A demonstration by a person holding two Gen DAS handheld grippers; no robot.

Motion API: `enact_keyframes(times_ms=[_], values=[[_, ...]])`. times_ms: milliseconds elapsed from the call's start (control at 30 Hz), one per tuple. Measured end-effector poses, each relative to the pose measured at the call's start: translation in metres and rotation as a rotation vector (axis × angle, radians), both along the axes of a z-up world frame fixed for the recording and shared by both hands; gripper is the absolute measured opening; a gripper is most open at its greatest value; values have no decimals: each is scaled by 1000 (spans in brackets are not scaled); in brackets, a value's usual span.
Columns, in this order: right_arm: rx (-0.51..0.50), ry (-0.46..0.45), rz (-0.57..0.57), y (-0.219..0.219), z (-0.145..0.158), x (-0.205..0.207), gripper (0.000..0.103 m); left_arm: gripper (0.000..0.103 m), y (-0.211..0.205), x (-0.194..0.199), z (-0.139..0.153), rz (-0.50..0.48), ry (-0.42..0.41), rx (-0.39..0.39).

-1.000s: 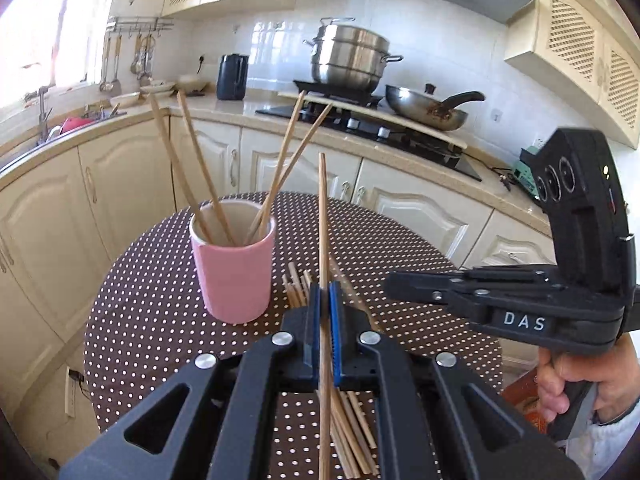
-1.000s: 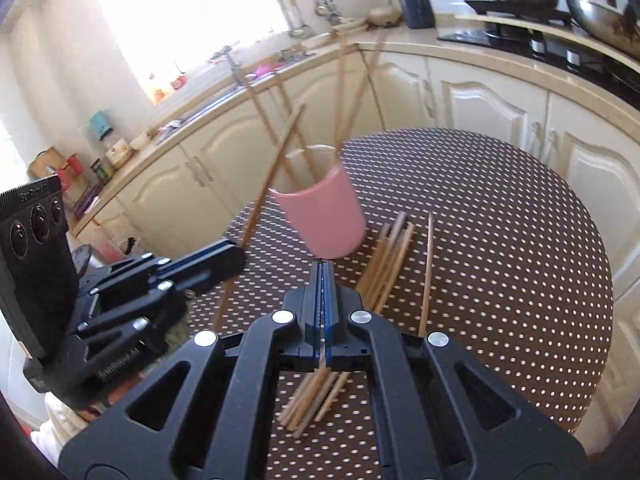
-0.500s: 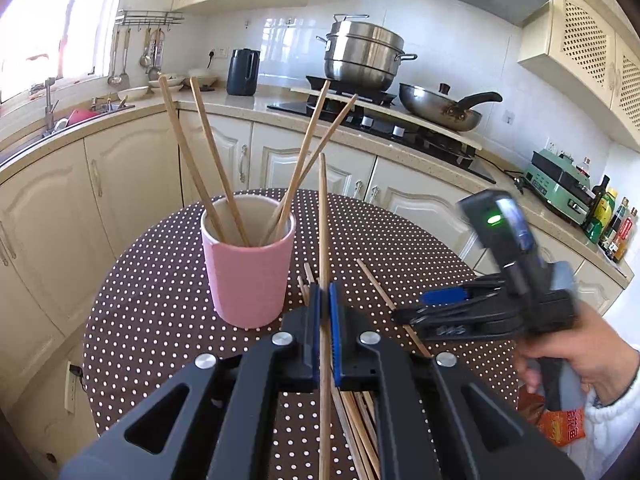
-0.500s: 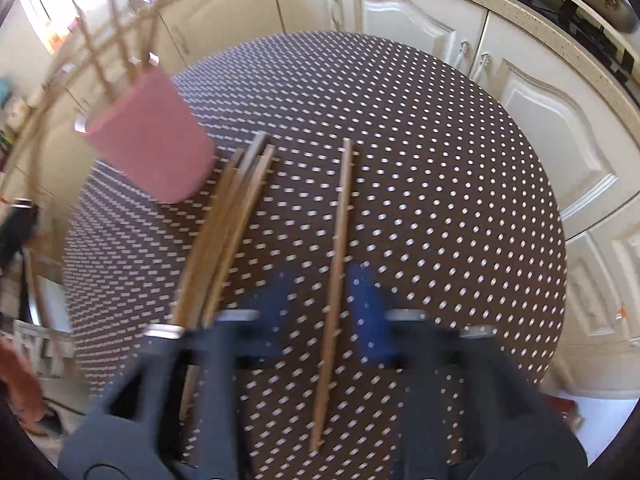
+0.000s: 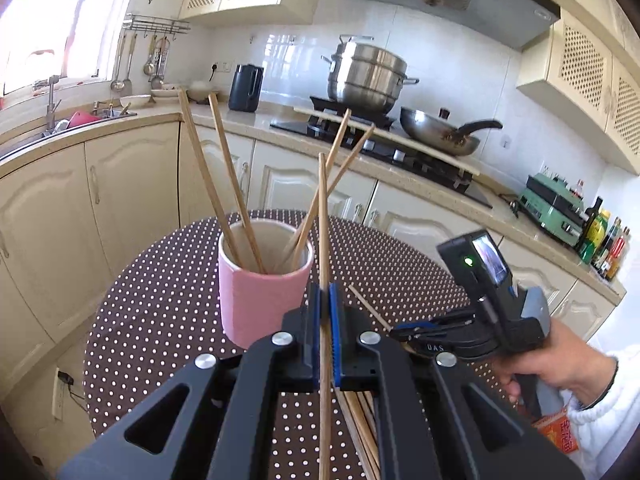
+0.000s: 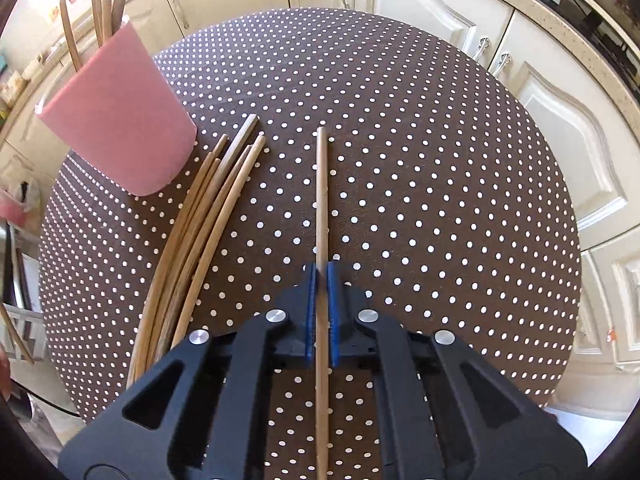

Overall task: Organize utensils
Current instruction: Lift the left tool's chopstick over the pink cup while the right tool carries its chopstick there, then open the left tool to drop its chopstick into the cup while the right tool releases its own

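A pink cup (image 5: 260,304) stands on the dotted brown table (image 5: 160,320) with several chopsticks leaning in it. My left gripper (image 5: 326,292) is shut on one upright chopstick (image 5: 322,220), just right of the cup's rim. In the right wrist view my right gripper (image 6: 321,272) points down at the table, its jaws closing, blue pads pressed on a lone chopstick (image 6: 321,184) lying flat. A bundle of several loose chopsticks (image 6: 200,232) lies to its left, beside the pink cup (image 6: 120,120). The right gripper (image 5: 400,334) also shows low at the right of the left wrist view.
The round table (image 6: 440,160) is ringed by cream cabinets (image 6: 540,112). Behind it a counter carries a steel steamer pot (image 5: 366,76), a wok (image 5: 440,134), a dark kettle (image 5: 245,88) and a sink (image 5: 60,124). A person's hand (image 5: 560,372) holds the right gripper.
My right gripper tipped down over the table, opened around the lone chopstick and closed on it. My left gripper kept its chopstick and drifted slightly beside the cup.
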State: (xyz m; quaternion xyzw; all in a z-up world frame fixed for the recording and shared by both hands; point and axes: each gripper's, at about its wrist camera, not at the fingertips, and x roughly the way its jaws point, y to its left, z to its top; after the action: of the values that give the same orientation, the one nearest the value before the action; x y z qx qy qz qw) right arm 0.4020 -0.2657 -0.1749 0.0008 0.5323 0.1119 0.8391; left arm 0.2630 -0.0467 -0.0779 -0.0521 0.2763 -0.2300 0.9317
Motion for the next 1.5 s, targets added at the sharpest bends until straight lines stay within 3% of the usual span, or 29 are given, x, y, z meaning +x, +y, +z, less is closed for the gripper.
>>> enact_keyframes(times_ms=[133, 300, 500, 600, 800, 1100, 1500], values=[[158, -136, -12, -18, 30, -22, 6, 5, 14, 0, 6, 26, -39, -49], [310, -419, 1, -12, 91, -57, 6, 5, 28, 3, 16, 75, -105, -128], [387, -719, 86, 15, 136, -71, 6, 5, 26, 17, 33, 104, -199, -184], [439, -796, 120, 20, 148, -67, 6, 5, 21, 28, 40, 118, -244, -188], [471, -888, 120, 50, 159, -31, 6, 5, 17, 57, 47, 167, -325, -212], [494, -989, 97, 60, 145, -2, 6, 5, 11, 91, 40, 248, -415, -218], [460, -950, 140, 52, 119, -15, 6, 5, 10, 84, 12, 259, -372, -171]])
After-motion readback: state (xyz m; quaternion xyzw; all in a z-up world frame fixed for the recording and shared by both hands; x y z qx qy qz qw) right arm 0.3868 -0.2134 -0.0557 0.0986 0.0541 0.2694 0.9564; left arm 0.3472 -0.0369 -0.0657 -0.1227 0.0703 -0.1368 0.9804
